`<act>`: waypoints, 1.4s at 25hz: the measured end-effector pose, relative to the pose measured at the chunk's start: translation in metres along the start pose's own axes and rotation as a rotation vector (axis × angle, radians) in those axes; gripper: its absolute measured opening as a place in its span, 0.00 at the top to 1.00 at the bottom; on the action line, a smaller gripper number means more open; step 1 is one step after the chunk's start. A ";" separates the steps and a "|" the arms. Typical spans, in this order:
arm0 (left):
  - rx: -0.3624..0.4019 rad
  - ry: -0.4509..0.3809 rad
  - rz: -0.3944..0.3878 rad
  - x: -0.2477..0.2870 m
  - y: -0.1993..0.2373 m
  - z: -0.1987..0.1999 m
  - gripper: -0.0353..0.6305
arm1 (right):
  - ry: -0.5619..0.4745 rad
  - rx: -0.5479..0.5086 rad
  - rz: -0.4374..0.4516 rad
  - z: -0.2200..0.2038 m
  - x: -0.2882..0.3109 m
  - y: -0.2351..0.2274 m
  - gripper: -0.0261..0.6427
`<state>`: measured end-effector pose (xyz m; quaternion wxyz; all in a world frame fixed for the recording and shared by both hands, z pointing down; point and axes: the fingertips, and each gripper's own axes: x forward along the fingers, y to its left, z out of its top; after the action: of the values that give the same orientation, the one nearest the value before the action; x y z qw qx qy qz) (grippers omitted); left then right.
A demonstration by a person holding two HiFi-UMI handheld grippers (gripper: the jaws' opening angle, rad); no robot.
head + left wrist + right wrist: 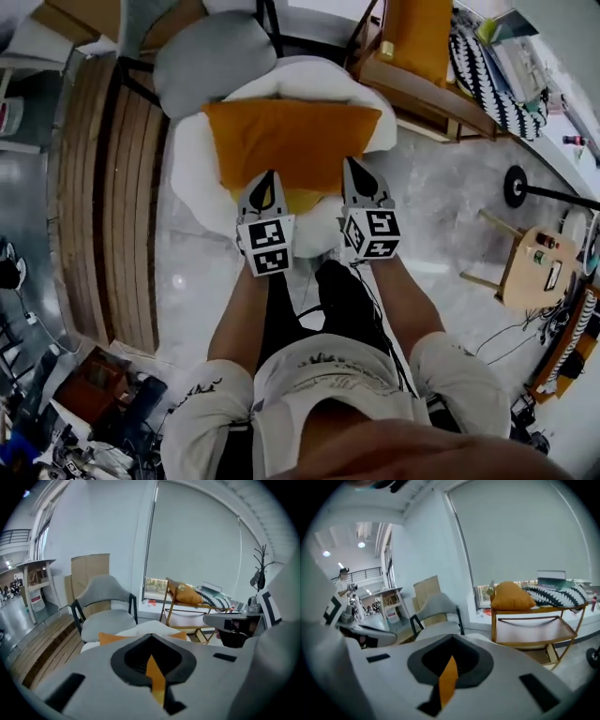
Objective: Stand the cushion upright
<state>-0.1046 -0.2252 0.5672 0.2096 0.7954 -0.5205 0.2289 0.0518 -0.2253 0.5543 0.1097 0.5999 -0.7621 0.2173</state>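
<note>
While the orange cushion (291, 141) lies across the white padded seat (187, 173), both bare forearms reach forward side by side from the person's body. The marker cubes face up. The left gripper (268, 183) and right gripper (357, 178) sit at the cushion's near edge, each closed narrowly on a sliver of orange fabric. A grey chair (211, 52) stands just beyond the seat.
</note>
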 end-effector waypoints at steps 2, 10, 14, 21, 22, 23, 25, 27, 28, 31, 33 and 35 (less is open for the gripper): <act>-0.022 -0.030 0.018 -0.016 0.001 0.032 0.91 | -0.077 0.026 0.026 0.045 -0.013 0.008 0.92; 0.020 -0.158 0.053 -0.112 -0.011 0.152 0.91 | -0.209 0.004 0.060 0.174 -0.085 0.049 0.92; 0.054 -0.237 0.069 -0.145 -0.018 0.206 0.91 | -0.299 -0.018 0.058 0.229 -0.107 0.057 0.92; 0.101 -0.348 0.104 -0.190 -0.019 0.277 0.91 | -0.473 -0.066 0.084 0.313 -0.141 0.081 0.92; 0.113 -0.356 0.101 -0.194 -0.022 0.282 0.91 | -0.483 -0.071 0.086 0.320 -0.145 0.082 0.92; 0.124 -0.365 0.097 -0.197 -0.024 0.288 0.91 | -0.487 -0.076 0.087 0.325 -0.148 0.084 0.92; 0.141 -0.381 0.094 -0.202 -0.027 0.296 0.91 | -0.476 -0.093 0.089 0.330 -0.150 0.085 0.92; 0.157 -0.388 0.092 -0.203 -0.028 0.303 0.91 | -0.462 -0.114 0.087 0.334 -0.149 0.085 0.92; 0.162 -0.389 0.090 -0.203 -0.027 0.305 0.91 | -0.461 -0.121 0.080 0.336 -0.150 0.084 0.92; 0.150 -0.394 0.080 -0.203 -0.022 0.309 0.91 | -0.463 -0.121 0.062 0.339 -0.150 0.081 0.92; 0.142 -0.403 0.084 -0.204 -0.017 0.313 0.91 | -0.462 -0.120 0.061 0.340 -0.147 0.081 0.92; 0.135 -0.408 0.083 -0.207 -0.015 0.317 0.91 | -0.461 -0.121 0.065 0.342 -0.146 0.083 0.92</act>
<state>-0.1176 -0.2498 0.1894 0.0367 0.8155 -0.5678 0.1060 0.0411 -0.2420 0.1735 -0.0385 0.6013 -0.7974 0.0322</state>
